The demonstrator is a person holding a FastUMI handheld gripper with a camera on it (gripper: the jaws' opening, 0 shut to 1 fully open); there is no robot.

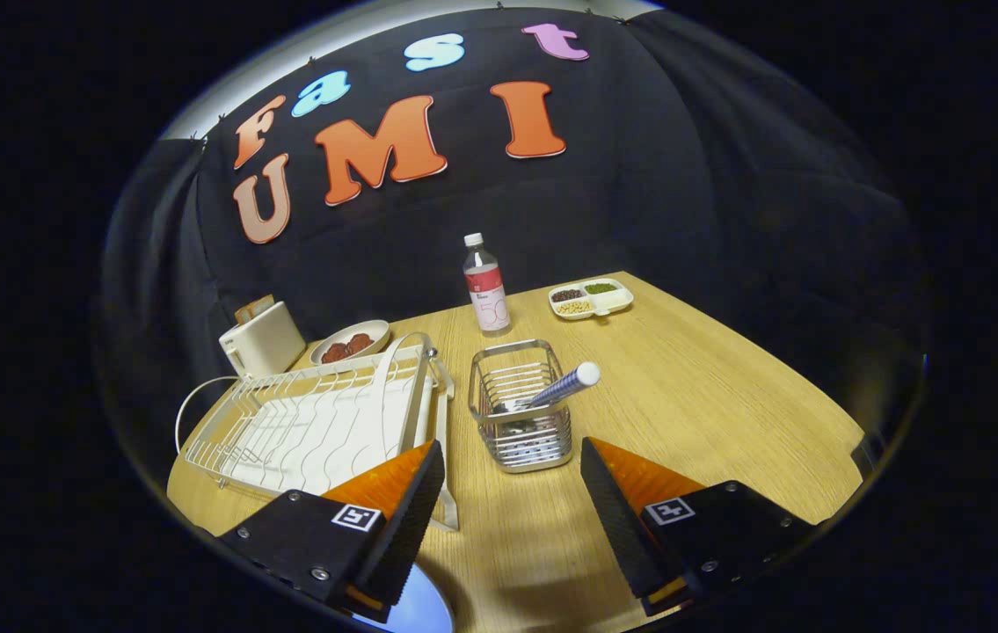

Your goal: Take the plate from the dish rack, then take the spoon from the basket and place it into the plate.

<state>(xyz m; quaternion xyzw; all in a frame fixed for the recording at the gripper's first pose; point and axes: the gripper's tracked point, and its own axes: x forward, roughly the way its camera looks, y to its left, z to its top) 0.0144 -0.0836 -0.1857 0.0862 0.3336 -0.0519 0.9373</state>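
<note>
My gripper point(512, 448) is open, with nothing between its fingers. Just ahead of them a metal wire basket point(542, 440) stands on the wooden table. The spoon point(562, 387) leans in it, its blue-and-white patterned handle sticking out toward the upper right and its bowl hidden inside. Left of the basket lies the white wire dish rack point(305, 422) on its tray, with no plate in its slots. A sliver of a pale blue plate point(415, 608) shows on the table right under the left finger, mostly hidden by it.
Beyond the basket stands a clear bottle point(486, 286) with a red label, and a white divided dish point(591, 299) of beans sits to its right. Behind the rack are a white toaster point(261, 338) and a bowl point(351, 341) of reddish food. Bare tabletop lies right of the basket.
</note>
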